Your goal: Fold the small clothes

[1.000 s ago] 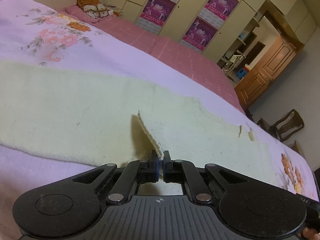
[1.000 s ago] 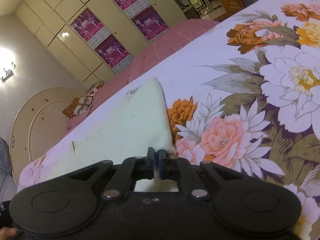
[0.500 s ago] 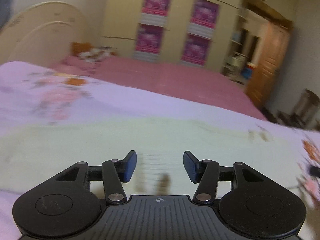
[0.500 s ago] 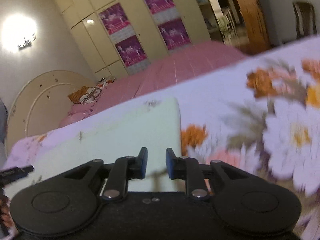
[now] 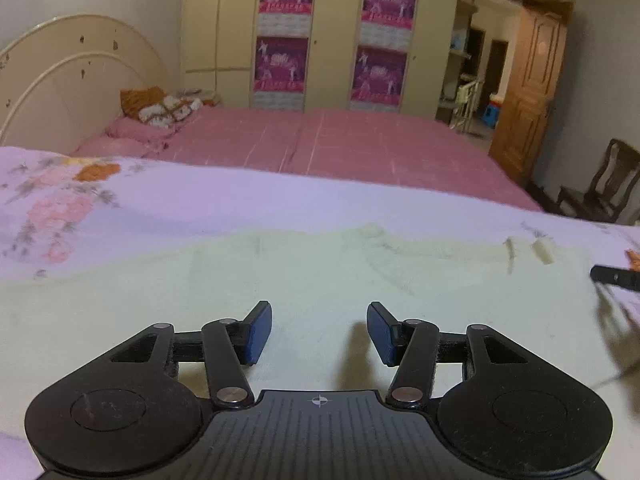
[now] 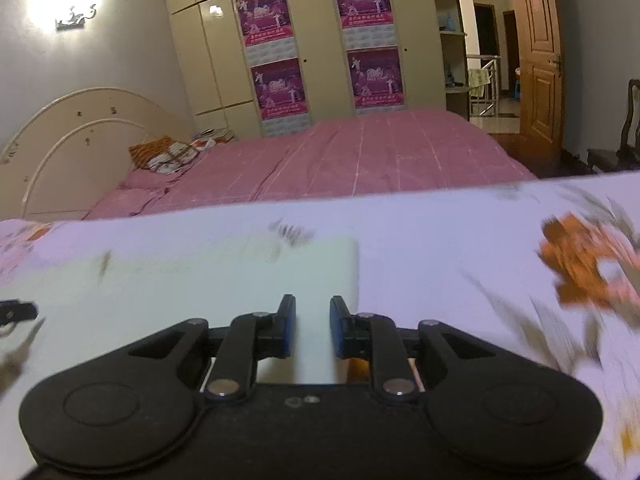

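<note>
A pale cream cloth (image 5: 312,276) lies flat on the flowered lilac bedsheet (image 5: 168,204). My left gripper (image 5: 319,332) is open and empty, just above the cloth's near part. In the right wrist view the same cloth (image 6: 208,280) ends in a straight right edge. My right gripper (image 6: 313,330) is open and empty over the cloth's near right corner. The tip of the right gripper shows at the right edge of the left wrist view (image 5: 616,278). The left gripper's tip shows at the left edge of the right wrist view (image 6: 16,312).
A second bed with a pink checked cover (image 5: 340,148) and pillows (image 5: 160,106) lies beyond. A cream wardrobe with purple posters (image 5: 332,36) fills the back wall. A wooden door (image 5: 528,92) and a chair (image 5: 600,184) stand at the right.
Both grippers have let go of the cloth and opened. The lifted cloth edge has dropped flat. Both grippers have pulled back and tilted up to level.
</note>
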{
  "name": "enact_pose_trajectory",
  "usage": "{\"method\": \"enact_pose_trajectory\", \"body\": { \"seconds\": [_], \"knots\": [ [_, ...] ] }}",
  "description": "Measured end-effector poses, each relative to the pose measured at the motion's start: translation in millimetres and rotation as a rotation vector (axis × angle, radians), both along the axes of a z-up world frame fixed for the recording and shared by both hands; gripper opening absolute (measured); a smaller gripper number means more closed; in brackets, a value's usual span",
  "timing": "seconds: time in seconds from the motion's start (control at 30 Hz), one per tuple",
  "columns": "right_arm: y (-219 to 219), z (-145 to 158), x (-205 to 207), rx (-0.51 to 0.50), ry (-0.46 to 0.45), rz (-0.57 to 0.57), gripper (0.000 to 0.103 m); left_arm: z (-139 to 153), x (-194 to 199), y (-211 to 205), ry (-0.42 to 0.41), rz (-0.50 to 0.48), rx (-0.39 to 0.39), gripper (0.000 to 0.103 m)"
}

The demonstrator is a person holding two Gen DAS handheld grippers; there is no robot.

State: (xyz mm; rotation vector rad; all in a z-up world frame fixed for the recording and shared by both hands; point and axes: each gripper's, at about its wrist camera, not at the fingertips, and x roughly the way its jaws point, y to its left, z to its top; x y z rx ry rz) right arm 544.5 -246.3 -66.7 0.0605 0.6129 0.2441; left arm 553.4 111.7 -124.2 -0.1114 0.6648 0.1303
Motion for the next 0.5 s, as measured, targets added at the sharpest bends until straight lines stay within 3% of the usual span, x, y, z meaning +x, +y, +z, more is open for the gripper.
{"method": "enact_pose_trajectory", "body": {
  "seconds": [0.1, 0.2, 0.37, 0.5],
  "knots": [
    [4, -11, 25, -0.064, 0.049, 0.005, 0.014, -10, 11, 0, 0.026, 0.000, 0.015, 0.053],
    [6, -9, 16, -0.120, 0.043, 0.033, 0.014, -1, 0, 0, 0.005, 0.007, 0.015, 0.053],
    [1, -5, -34, -0.151, 0.048, 0.105, 0.017, -3, -42, -5, 0.006, -0.025, 0.021, 0.053],
    [-8, -12, -79, -0.167, 0.028, 0.115, 0.019, -9, -76, -18, -0.012, -0.037, 0.097, 0.053]
  ]
}}
